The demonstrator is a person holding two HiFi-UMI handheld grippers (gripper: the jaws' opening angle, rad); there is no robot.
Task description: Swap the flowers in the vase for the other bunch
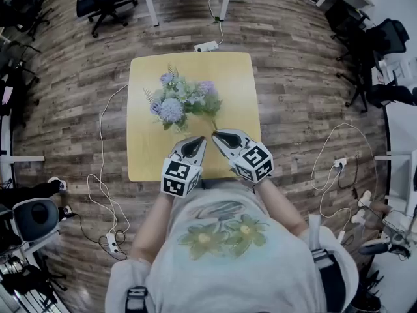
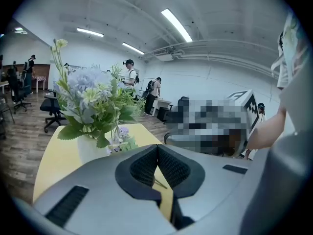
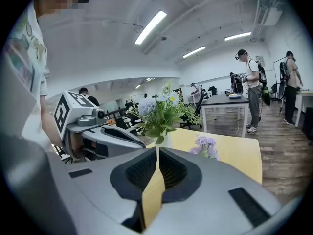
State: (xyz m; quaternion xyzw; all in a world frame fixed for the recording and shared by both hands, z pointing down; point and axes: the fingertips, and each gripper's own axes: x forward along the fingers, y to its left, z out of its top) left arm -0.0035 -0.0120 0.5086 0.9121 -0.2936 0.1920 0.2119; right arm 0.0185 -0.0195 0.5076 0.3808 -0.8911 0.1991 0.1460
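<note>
On the yellow table (image 1: 146,155) a white vase (image 2: 92,150) holds a bunch of pale blue flowers and greenery (image 1: 172,108). To its right lies the other bunch (image 1: 206,89), small and purple, with its thin stem running toward me. Both grippers hover over the table's near edge, just short of that stem's end. My left gripper (image 1: 202,138) is shut, pads meeting at the tips (image 2: 157,146), with nothing between them. Close beside it, my right gripper (image 1: 214,135) is also shut and empty (image 3: 157,149). The purple bunch (image 3: 205,146) shows ahead of the right jaws.
Wood floor surrounds the small table. A power strip (image 1: 206,46) and cables lie beyond its far edge, and more cables trail at the left and right. Office chairs (image 1: 103,0) and desks stand around, with people (image 3: 253,89) in the background.
</note>
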